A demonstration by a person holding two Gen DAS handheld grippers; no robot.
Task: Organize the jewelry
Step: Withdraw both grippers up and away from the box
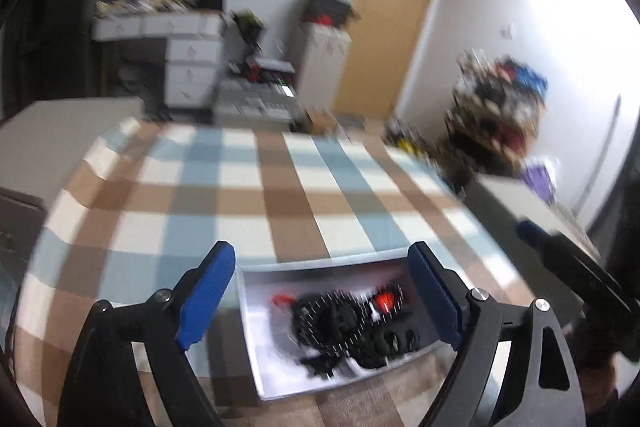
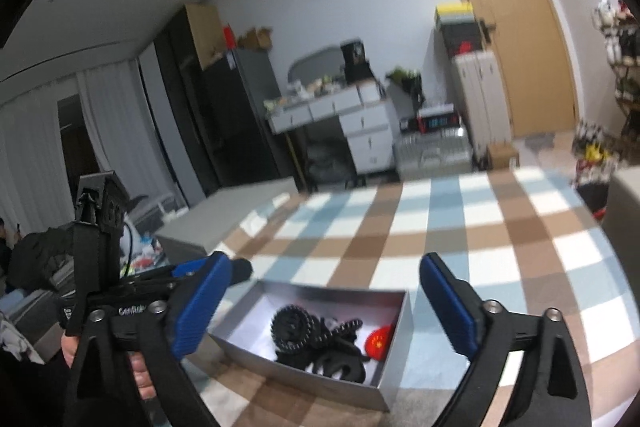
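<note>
- Low in both frames, the white box point(image 2: 394, 379) on the checked bench point(image 2: 440, 219) already holds the dark jewelry point(image 2: 316, 339) and a red piece point(image 2: 378, 341).
- The left claw point(image 1: 320, 291) and right claw point(image 2: 324, 301) both gape wide and empty.
- No loose jewelry shows elsewhere; the sorting looks nearly done.

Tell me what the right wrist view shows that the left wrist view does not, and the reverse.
Only the right wrist view shows the left gripper from the side with the hand holding it, plus curtains and a dark fridge. Only the left wrist view shows the right gripper's blue fingertip entering from the right and a cluttered rack. Both show the checked tablecloth, the open grey box of black jewelry with a red piece, the wooden door, and open, empty jaws.
</note>
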